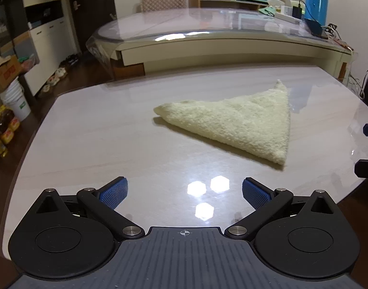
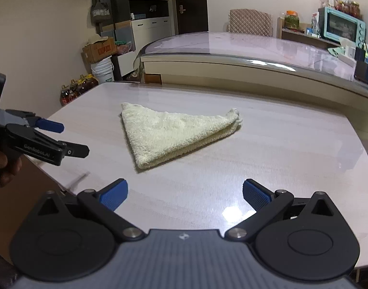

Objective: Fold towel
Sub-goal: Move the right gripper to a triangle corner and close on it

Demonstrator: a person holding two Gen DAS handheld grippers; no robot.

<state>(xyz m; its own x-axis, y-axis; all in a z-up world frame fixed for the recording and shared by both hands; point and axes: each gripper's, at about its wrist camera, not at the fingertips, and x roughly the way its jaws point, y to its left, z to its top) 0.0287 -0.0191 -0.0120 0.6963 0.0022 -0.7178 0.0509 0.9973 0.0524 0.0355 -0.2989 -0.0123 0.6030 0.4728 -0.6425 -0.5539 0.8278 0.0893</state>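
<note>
**Soft terry triangle waits between two spread grippers**

Although neither tool touches it, the cream terry towel lies flat near the middle of the pale worktop, already doubled into a triangle. The left gripper hovers short of it with its blue pads well apart and nothing between them; the right gripper hangs likewise, spread and empty, on the near side of the cloth. By my judgement the towel is light, limp and thick-piled, so it will sag and drag rather than hold shape, while the glossy worktop lets it slide. The layered corners look the best holds: pinch both plies at a tip, low against the surface, and lift slowly so the fold stays aligned.
</note>
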